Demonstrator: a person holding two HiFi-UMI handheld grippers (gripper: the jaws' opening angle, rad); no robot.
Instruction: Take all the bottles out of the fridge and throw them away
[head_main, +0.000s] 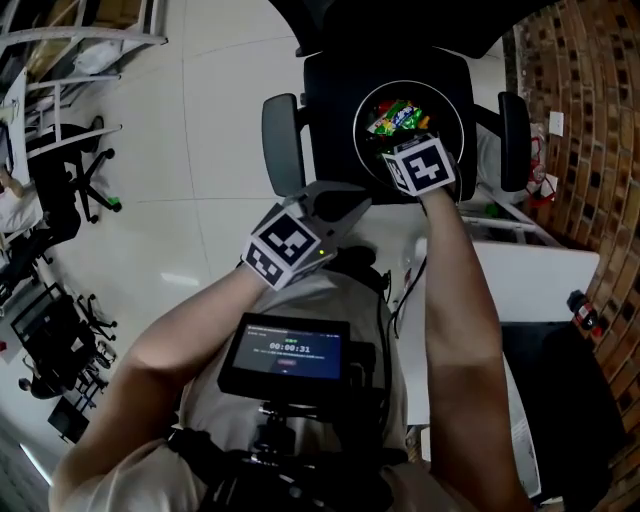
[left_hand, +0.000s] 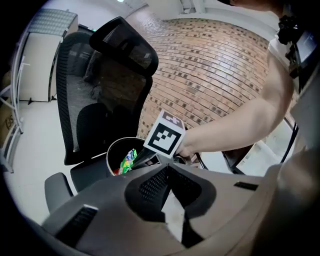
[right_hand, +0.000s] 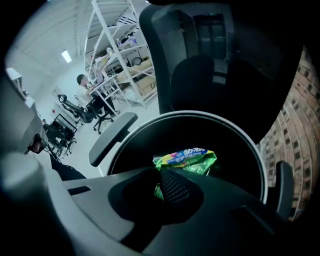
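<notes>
A round black bin stands on the seat of a black office chair. My right gripper points steeply down into the bin, its marker cube above the rim. Its jaws are shut, and a crumpled green bottle sits pinched at the fingertips. The same green bottle shows at the bin's mouth in the left gripper view. Other colourful rubbish lies inside. My left gripper hovers in front of the chair, shut and empty.
A white-topped unit stands to the right, with a brick wall behind it. More office chairs and white shelving stand to the left on the pale floor. A small screen hangs at the person's chest.
</notes>
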